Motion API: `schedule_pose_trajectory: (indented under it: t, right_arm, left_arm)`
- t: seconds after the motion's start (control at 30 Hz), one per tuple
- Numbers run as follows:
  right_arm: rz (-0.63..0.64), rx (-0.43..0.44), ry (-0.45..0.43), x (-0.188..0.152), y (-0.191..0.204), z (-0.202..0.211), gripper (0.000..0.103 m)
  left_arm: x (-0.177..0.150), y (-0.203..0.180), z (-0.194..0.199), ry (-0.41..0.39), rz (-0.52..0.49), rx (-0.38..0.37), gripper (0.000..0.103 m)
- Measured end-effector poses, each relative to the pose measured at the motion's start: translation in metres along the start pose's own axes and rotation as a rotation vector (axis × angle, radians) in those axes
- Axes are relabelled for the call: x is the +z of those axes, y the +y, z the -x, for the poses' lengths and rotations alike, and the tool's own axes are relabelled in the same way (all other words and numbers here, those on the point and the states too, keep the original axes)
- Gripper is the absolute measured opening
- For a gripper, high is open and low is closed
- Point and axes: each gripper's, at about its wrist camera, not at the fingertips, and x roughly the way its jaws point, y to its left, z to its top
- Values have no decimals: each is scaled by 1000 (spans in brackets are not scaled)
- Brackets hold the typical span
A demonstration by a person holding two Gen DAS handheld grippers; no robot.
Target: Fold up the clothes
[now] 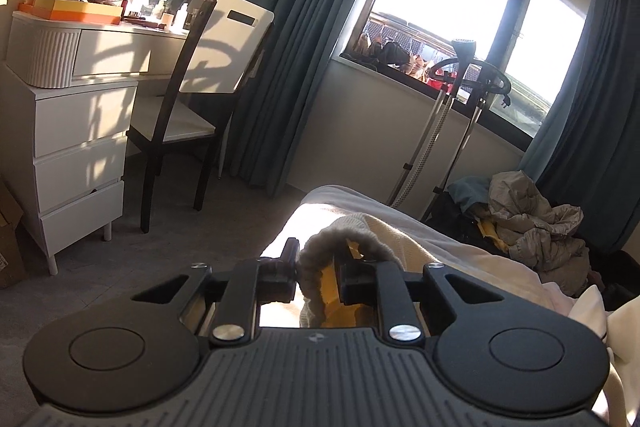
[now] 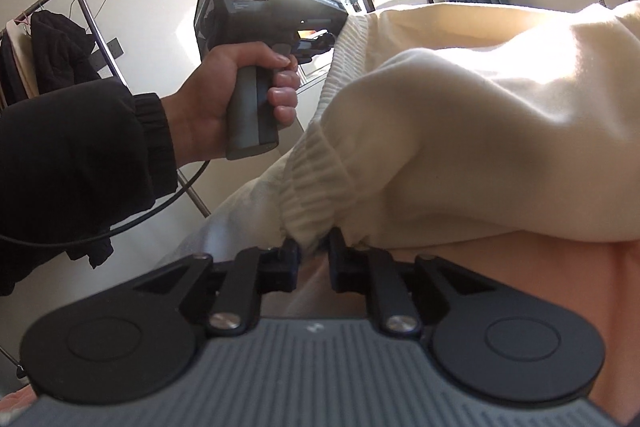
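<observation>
A cream knit sweater (image 2: 480, 99) lies bunched on the bed. In the right wrist view its ribbed cuff (image 2: 316, 183) hangs down between the fingers of my right gripper (image 2: 314, 251), whose jaws stand a little apart and do not pinch it. My left gripper (image 1: 318, 267) has the sweater's ribbed hem (image 1: 320, 247) draped loosely between its fingers and over the right one, jaws slightly apart. The rest of the sweater (image 1: 392, 239) trails off to the right. The right wrist view also shows the left gripper (image 2: 320, 41) at the sweater's far edge, held by a hand (image 2: 224, 87) in a black sleeve.
A white dresser (image 1: 80, 131) and a chair (image 1: 200, 67) stand left of the bed (image 1: 340, 195). A garment steamer stand (image 1: 460, 107) and a heap of clothes (image 1: 536, 223) lie by the window. A clothes rack (image 2: 60, 39) stands at the left. A peach sheet (image 2: 560, 287) covers the near bed.
</observation>
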Motion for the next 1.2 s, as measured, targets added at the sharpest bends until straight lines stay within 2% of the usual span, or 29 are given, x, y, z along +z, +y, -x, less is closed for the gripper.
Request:
schedule_pose_trajectory:
  t: [0.07,0.13,0.17,0.2,0.3,0.4,0.5,0.63,0.77,0.9,1.07,1.2]
  right_arm:
    - [11,1,24,0,2,-2,28]
    - [30,-2,48,0,7,-3,39]
    - [52,-7,53,0,12,0,47]
    - [75,-11,56,0,18,4,51]
    - [115,-32,58,0,28,23,53]
    - [170,-72,56,-1,34,54,53]
    - [233,-121,41,-3,33,94,53]
    - [272,-216,18,1,12,149,53]
    - [237,-355,-14,2,-32,204,53]
    - [197,-532,-68,8,-86,243,58]
    - [18,-775,-139,17,-177,266,69]
    - [-80,-838,-152,22,-240,262,69]
  left_arm:
    - [-2,1,7,26,21,4,27]
    - [-5,1,19,37,24,28,49]
    - [-7,1,27,33,26,69,71]
    - [-9,1,36,25,25,110,82]
    - [-15,4,65,15,55,152,84]
    - [-23,0,97,24,91,147,86]
    - [-37,-15,132,30,97,118,87]
    - [-63,-37,174,61,130,40,87]
    - [-93,-55,197,128,179,-40,87]
    - [-120,-67,202,163,182,-49,87]
    - [-142,-78,194,185,75,-21,86]
    - [-150,-88,179,197,-73,-9,84]
